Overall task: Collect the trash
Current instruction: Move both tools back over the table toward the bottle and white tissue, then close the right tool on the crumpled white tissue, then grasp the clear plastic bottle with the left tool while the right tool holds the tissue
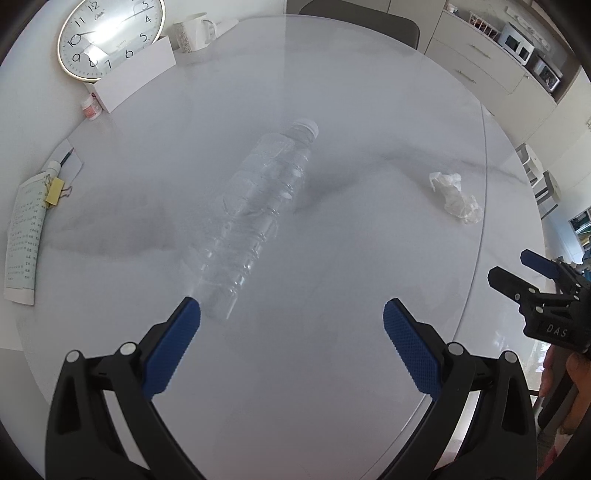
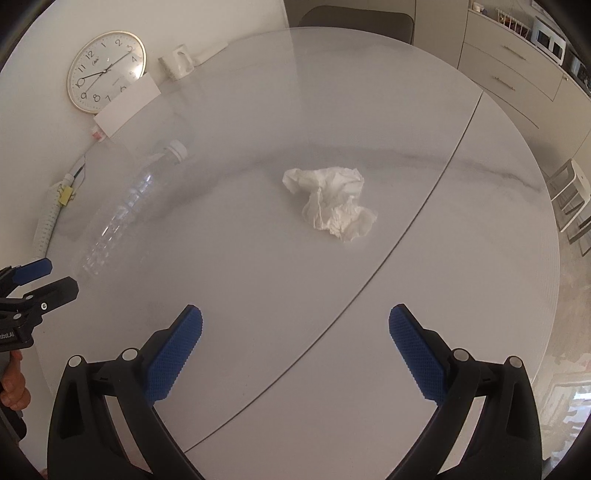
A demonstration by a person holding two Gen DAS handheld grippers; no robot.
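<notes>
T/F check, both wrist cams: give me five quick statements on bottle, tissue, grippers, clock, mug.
1. The plastic bottle lies on its side on the table. True.
2. The left gripper grips the bottle. False: open, holding nothing.
3. The crumpled tissue lies ahead of the right gripper. True.
4. The clock lies flat on the table. False: it stands propped at the far edge.
5. The bottle's cap is off. False: white cap on.
</notes>
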